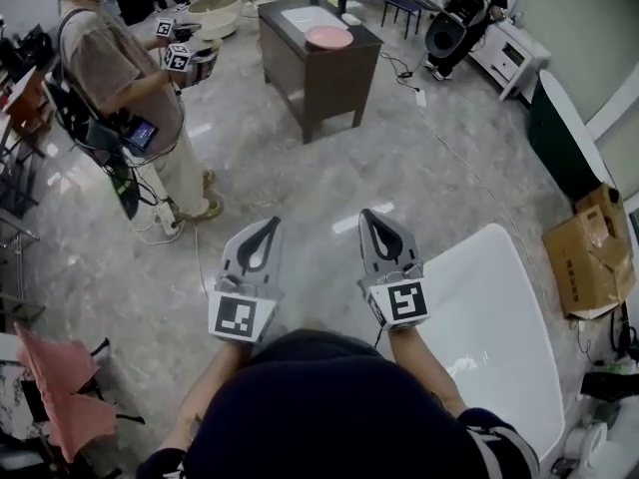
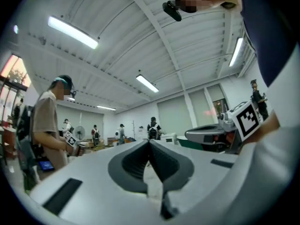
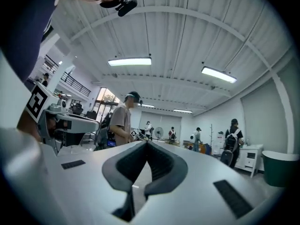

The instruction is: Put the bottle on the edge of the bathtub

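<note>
In the head view I see no bottle. The white bathtub [image 1: 499, 317] lies at the lower right, its rim just beside my right hand. My left gripper [image 1: 271, 224] and right gripper [image 1: 367, 215] are held side by side above the floor, tips pointing away from me. Both are shut with nothing between the jaws. The left gripper view shows its jaws [image 2: 150, 142] closed tip to tip and aimed out across the room. In the right gripper view the jaws [image 3: 147, 143] are likewise closed and empty.
Another person [image 1: 125, 78] stands at the upper left holding grippers. A dark table [image 1: 318, 73] with a pink plate [image 1: 328, 37] stands ahead. A cardboard box [image 1: 589, 255] and a dark green tub [image 1: 561, 140] are at the right. Pink cloth [image 1: 60, 382] hangs at the lower left.
</note>
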{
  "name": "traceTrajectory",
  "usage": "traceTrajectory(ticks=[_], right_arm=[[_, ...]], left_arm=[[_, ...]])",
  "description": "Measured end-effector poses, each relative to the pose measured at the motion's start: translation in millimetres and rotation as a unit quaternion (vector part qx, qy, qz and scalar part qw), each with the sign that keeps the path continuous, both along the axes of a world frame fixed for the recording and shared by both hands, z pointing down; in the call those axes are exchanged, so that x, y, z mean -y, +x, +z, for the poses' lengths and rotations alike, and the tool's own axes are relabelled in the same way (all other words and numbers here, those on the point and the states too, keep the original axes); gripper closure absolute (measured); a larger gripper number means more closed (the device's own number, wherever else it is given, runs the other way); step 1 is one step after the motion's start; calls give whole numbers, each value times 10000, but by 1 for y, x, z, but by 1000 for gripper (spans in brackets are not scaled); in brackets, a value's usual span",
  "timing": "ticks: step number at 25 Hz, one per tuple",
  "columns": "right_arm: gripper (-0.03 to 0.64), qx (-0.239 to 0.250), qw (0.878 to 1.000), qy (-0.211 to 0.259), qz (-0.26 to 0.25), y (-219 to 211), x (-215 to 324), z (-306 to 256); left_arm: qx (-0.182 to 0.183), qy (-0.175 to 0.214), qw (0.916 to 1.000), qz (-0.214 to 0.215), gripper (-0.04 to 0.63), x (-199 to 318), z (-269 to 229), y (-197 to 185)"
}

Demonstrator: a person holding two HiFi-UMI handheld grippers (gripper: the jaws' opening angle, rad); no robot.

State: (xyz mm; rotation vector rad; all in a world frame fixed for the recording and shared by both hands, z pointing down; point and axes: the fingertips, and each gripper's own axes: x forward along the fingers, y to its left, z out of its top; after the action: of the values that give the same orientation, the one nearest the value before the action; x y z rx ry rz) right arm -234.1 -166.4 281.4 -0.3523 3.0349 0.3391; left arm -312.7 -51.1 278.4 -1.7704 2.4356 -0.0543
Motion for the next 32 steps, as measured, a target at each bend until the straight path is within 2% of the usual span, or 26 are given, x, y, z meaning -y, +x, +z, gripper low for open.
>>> traceTrajectory(ticks=[3, 8, 13, 16, 21, 27, 32], right_arm=[[600, 70, 9985, 62, -547, -40, -31, -4], [600, 158, 9902, 77, -1384, -94, -92, -7], [600, 252, 9822, 55, -1858, -122, -143, -16], [600, 280, 9789, 42, -2025, -128, -148, -23], [600, 203, 9800, -130, -1973, -128, -149, -25], [600, 131, 9782, 91, -2072, -117, -152, -23], [600, 126, 9800, 11, -1985, -104, -134, -22]], left_arm=[[82, 106, 9975, -694, 594, -44, -5, -28], [97, 216, 9843, -1751, 594, -123, -9, -62], [59, 249, 9680, -2495, 594, -186, -10, -79], [34, 238, 9594, -2812, 594, -198, -15, -81], [6, 249, 9538, -2993, 594, -207, -14, -77], [-20, 280, 9554, -2939, 594, -199, -11, -68], [44, 304, 9584, -2838, 594, -180, -14, -58]])
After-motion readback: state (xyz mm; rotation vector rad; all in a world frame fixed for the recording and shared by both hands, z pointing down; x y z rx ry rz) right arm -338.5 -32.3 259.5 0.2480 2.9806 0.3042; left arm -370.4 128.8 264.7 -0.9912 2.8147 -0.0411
